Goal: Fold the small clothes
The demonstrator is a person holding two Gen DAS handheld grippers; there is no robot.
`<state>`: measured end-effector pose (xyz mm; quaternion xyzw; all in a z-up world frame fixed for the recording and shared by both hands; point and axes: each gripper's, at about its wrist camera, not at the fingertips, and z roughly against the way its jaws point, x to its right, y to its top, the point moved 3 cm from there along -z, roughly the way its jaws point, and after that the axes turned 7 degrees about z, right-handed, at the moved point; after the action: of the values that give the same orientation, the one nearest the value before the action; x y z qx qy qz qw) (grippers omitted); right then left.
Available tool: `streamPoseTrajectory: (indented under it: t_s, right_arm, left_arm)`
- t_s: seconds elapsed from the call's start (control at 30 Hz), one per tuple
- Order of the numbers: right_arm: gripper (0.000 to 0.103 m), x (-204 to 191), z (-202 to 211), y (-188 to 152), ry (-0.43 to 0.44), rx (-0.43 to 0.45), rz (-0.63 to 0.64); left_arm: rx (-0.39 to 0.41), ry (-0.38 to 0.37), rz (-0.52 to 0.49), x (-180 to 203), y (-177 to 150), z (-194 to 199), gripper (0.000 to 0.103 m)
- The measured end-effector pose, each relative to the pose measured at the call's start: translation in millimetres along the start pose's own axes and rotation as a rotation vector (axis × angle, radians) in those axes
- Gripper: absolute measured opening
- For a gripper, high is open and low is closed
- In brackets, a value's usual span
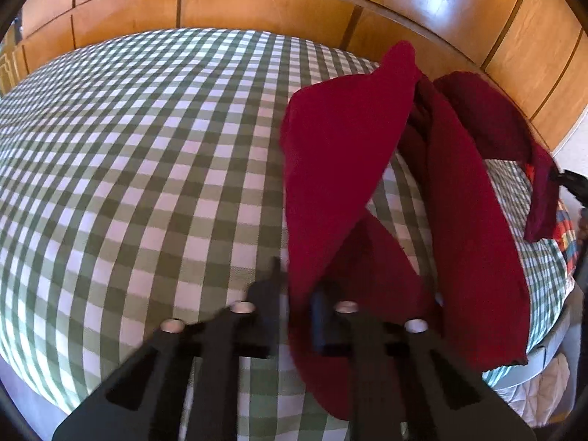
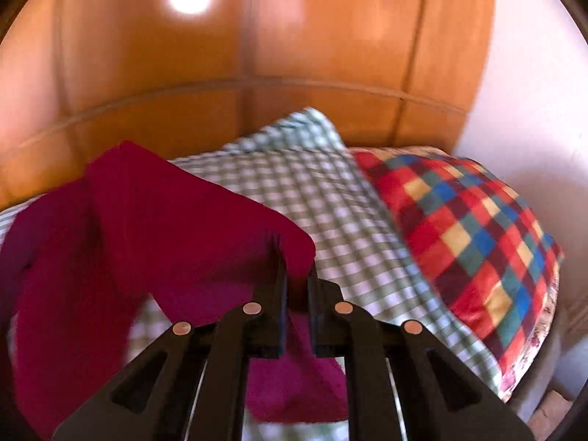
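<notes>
A dark red garment (image 1: 330, 154) hangs in the air above the bed, stretched between my two grippers. My left gripper (image 1: 296, 286) is shut on one edge of it, and the cloth drapes down over the right finger. The garment runs off to the right, where the other gripper's black tip (image 1: 569, 180) holds its far end. In the right wrist view my right gripper (image 2: 296, 268) is shut on a corner of the red garment (image 2: 147, 213), which sags to the left and hangs below the fingers.
The bed has a green and white checked cover (image 1: 147, 147). A checked pillow (image 2: 312, 169) and a multicoloured checked cushion (image 2: 466, 228) lie at the head. A wooden panelled wall (image 1: 257, 3) stands behind the bed. The bed's near edge (image 1: 36, 397) is at lower left.
</notes>
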<state>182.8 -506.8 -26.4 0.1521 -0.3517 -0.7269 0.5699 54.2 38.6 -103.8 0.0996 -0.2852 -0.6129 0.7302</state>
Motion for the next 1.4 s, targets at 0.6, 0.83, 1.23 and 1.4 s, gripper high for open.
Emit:
streamPoseTrajectory:
  t_s: [0.6, 0.83, 1.23, 1.4]
  right_arm:
    - [0.069, -138, 169, -152, 0.673, -0.036, 0.527]
    - [0.009, -197, 159, -218, 0.542, -0.113, 0.796]
    - [0.008, -2, 86, -78, 0.255, -0.019, 0.034]
    - [0.008, 40, 29, -78, 0.133, -0.108, -0.070]
  left_arm:
    - [0.339, 0.263, 0.223, -86, 179, 49, 0.071]
    - [0.367, 0.225, 0.177, -77, 157, 65, 0.081]
    - [0.045, -0.259, 0.028, 7, 54, 13, 0.072]
    - [-0.110, -0.376, -0.017, 64, 22, -19, 0.056]
